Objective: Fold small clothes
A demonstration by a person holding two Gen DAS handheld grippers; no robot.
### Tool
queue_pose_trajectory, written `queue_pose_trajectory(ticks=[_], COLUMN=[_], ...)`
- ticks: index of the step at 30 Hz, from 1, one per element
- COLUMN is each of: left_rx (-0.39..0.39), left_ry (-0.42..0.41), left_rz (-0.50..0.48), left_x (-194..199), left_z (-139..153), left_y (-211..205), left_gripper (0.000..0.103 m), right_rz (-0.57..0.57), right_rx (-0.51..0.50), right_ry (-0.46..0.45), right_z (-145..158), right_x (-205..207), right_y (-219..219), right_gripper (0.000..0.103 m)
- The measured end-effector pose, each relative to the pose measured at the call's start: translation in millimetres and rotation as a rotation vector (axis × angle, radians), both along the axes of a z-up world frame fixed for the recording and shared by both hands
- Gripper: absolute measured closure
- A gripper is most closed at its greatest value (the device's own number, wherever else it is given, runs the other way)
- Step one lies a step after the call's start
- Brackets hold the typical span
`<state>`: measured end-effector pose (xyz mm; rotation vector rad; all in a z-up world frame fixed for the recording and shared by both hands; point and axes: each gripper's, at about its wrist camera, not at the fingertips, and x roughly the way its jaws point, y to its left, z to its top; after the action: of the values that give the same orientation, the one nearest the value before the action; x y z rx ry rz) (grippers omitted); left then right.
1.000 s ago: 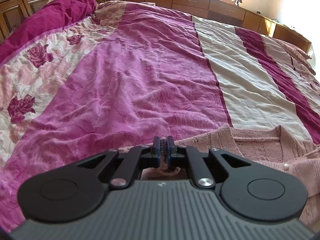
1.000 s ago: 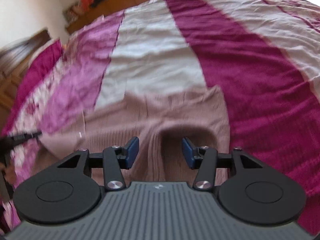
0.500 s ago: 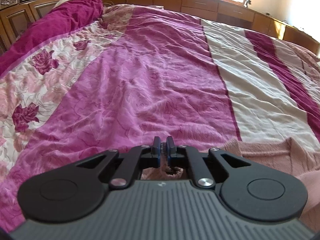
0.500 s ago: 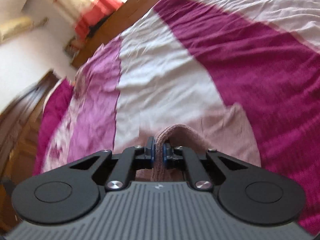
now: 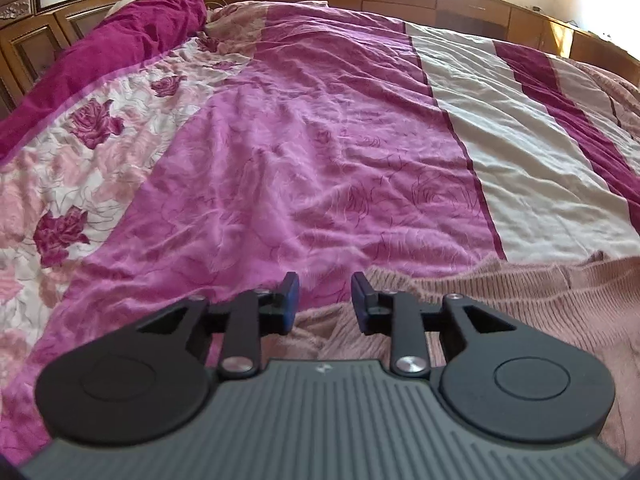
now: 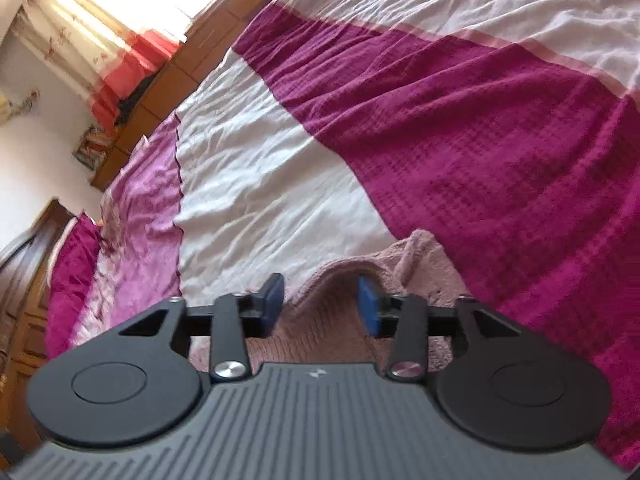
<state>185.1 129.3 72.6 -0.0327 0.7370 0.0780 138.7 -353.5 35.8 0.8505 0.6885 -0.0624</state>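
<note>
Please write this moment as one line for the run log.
left gripper: open, just released | right gripper: open, just released | pink knitted cardigan: lying on striped bedspread

My left gripper [image 5: 325, 294] points down at a slant, its jaws just opened and standing a little apart, blue pads [image 5: 290, 300] pressing on nothing. My right gripper [image 6: 321, 303] is rolled to one side and tilted down too, its jaws just opened about halfway, both pads [image 6: 368, 308] free with nothing clamped
</note>
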Motion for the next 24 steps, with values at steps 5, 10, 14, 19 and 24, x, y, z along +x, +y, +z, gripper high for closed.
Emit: queue_pose_trajectory(ticks=[5, 10, 14, 19, 24], left_rx=[-0.009, 0.129, 0.2, 0.182, 0.14], left_ry=[-0.025, -0.042, -0.039, -0.013, -0.026], left_rz=[-0.09, -0.201, -0.227, -0.141, -0.04], left_x=[-18, -30, -32, -20, -14], left_z=[6, 0, -16, -34, -38], left_y=[-6, -28, -38, -27, -6], left_gripper=[0.073, 0.057, 0.057, 0.056, 0.054], right_rz=[0.04, 0.098, 0.123, 0.118, 0.156], right_rx=[-0.021, -0.1, -0.124, -0.15, -0.229], right_ry=[-0.035, -0.031, -0.019, -0.069, -0.087], right_z=[11, 10, -5, -18, -20], right_x=[-16, -46, -75, -108, -116], right_y=[-1, 11, 19, 29, 39], right_gripper=[0.05, 0.048, 0.047, 0.047, 0.046])
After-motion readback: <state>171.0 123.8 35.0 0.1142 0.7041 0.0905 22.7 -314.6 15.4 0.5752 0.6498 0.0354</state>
